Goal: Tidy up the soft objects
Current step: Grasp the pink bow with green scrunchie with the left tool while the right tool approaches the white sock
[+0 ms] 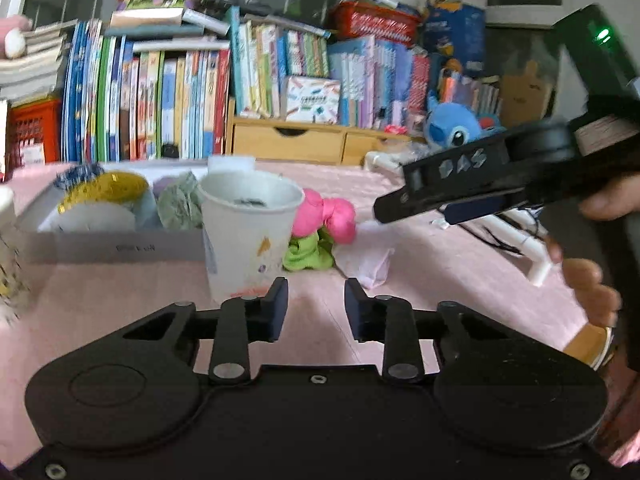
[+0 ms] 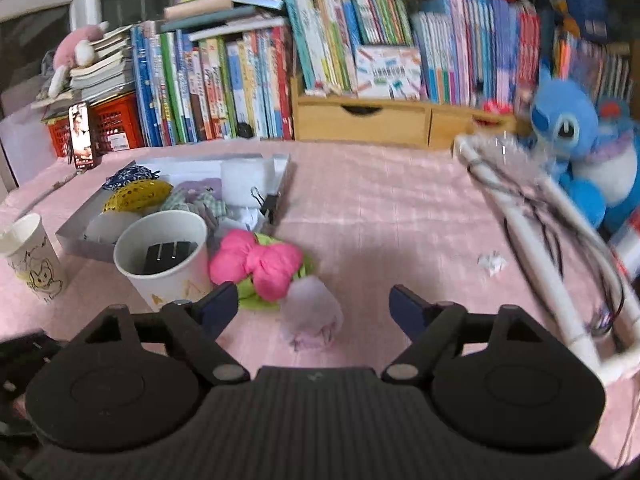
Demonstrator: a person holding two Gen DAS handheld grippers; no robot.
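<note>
On the pink tablecloth (image 2: 380, 208), the largest item near the work area was the shallow grey tray (image 2: 76, 236), already holding several soft things, a yellow dotted pouch (image 2: 136, 196) among them. Just in front of the tray stood a white paper cup (image 2: 160, 260) with a black charger plug inside. Beside the cup lay a pink bow-shaped cushion (image 2: 256, 264) resting on a green cloth (image 2: 252, 298), and nearer the camera a small pale lilac soft piece (image 2: 312, 316), blurred, possibly a pouch or folded fabric. The right gripper (image 2: 312, 306) was spread wide, nothing pinched, the lilac piece lying on the cloth roughly between and just ahead of its fingertips. The left gripper (image 1: 316, 308) had its jaws drawn fairly close with a clear gap and nothing between them; it hovered over bare cloth just right of the cup. The right gripper also showed in the left wrist view, reaching in from the right toward the same spot. Judged step: approach to pick up the lilac piece for the tray. Risks: the left finger sat close to the cup, so a sideways sweep could tip it; both tools converging could collide; a shallow pinch might gather tablecloth with the lilac piece, or snag the green cloth and drag the bow.
</note>
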